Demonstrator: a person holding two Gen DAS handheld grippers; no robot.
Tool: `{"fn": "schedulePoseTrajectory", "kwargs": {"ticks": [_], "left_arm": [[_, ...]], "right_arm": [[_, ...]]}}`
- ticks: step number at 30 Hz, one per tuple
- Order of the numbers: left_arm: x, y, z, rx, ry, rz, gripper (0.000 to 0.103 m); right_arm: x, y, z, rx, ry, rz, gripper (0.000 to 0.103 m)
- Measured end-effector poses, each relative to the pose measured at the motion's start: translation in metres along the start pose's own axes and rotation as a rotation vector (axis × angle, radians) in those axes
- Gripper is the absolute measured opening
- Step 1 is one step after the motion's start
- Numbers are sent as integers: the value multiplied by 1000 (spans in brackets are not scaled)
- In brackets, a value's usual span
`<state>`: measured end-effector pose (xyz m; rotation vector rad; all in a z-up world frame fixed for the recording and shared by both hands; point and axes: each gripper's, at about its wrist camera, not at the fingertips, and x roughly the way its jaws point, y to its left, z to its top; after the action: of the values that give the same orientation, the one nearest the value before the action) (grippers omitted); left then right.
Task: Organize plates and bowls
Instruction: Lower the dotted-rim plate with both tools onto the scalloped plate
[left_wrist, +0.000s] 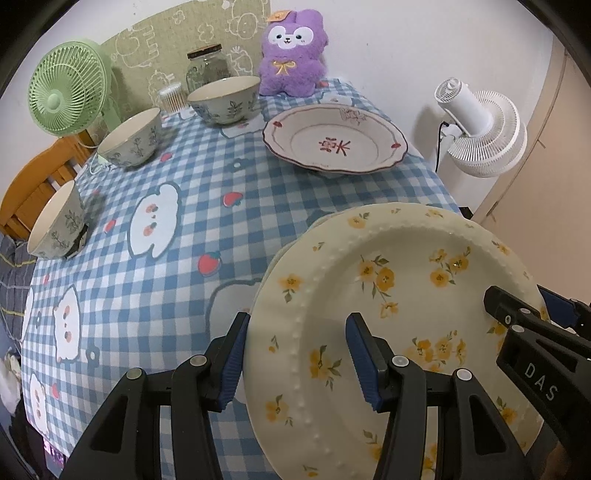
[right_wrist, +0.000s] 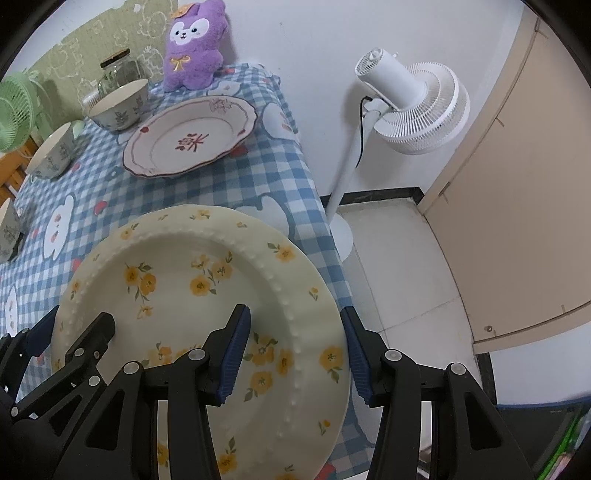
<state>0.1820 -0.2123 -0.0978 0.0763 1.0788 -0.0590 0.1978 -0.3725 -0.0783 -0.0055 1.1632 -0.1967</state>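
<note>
A cream plate with yellow flowers (left_wrist: 388, 295) (right_wrist: 192, 280) is held above the table's near right corner. My left gripper (left_wrist: 295, 354) straddles its left rim and my right gripper (right_wrist: 295, 354) straddles its right rim, each shut on it. The right gripper also shows in the left wrist view (left_wrist: 524, 314). A white plate with a red pattern (left_wrist: 334, 138) (right_wrist: 190, 136) sits at the far right. Three leaf-patterned bowls stand along the left side: far (left_wrist: 225, 99), middle (left_wrist: 131, 140), near (left_wrist: 55, 221).
A purple plush rabbit (left_wrist: 291, 55), a glass jar (left_wrist: 208, 68) and a box of cotton swabs (left_wrist: 171, 96) stand at the back. A green fan (left_wrist: 66, 88) is at far left. A white floor fan (right_wrist: 410, 107) stands right of the table edge.
</note>
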Motion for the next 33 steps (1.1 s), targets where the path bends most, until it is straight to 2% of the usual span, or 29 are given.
{"fn": "schedulePoseTrajectory", "kwargs": {"ticks": [10,33], "left_arm": [[7,-1,2,16,-1,23,54],[17,0,5,14,-31,62,53]], "right_arm": [[12,4,1,-1,24,11,54],[21,9,12,-27,-5,-6,54]]}}
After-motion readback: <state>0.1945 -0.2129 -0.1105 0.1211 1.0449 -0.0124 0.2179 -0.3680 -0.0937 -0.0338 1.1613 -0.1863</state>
